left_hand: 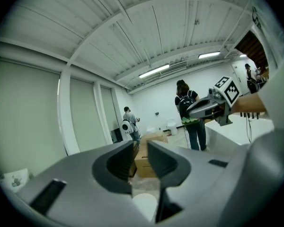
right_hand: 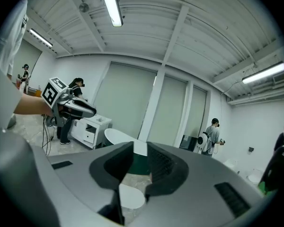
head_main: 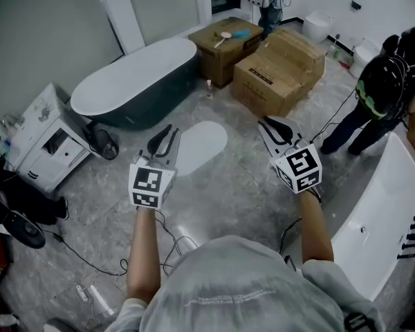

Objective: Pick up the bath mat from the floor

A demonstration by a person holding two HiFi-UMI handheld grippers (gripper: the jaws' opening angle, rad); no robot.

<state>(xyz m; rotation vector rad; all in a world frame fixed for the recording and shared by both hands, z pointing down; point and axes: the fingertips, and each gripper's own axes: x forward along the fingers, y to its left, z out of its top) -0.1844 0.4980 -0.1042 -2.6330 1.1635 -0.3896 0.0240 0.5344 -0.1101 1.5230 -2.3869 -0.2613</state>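
Observation:
The bath mat (head_main: 200, 146) is a white oval lying flat on the grey marble floor, in front of the dark bathtub. Both grippers hang in the air above the floor, on either side of the mat's near end. My left gripper (head_main: 169, 134) points toward the mat's left edge, its jaws a narrow gap apart with nothing in them. My right gripper (head_main: 268, 124) is off to the mat's right, also slightly apart and empty. In the left gripper view the mat (left_hand: 144, 205) shows below the left gripper (left_hand: 140, 148). In the right gripper view the mat (right_hand: 131, 196) lies under the right gripper (right_hand: 140, 150).
A dark freestanding bathtub (head_main: 135, 78) stands behind the mat, with cardboard boxes (head_main: 280, 64) to its right. A white cabinet (head_main: 48, 140) is at the left and a white tub (head_main: 380, 213) at the right. A person (head_main: 373, 95) stands nearby. Cables (head_main: 173, 244) trail on the floor.

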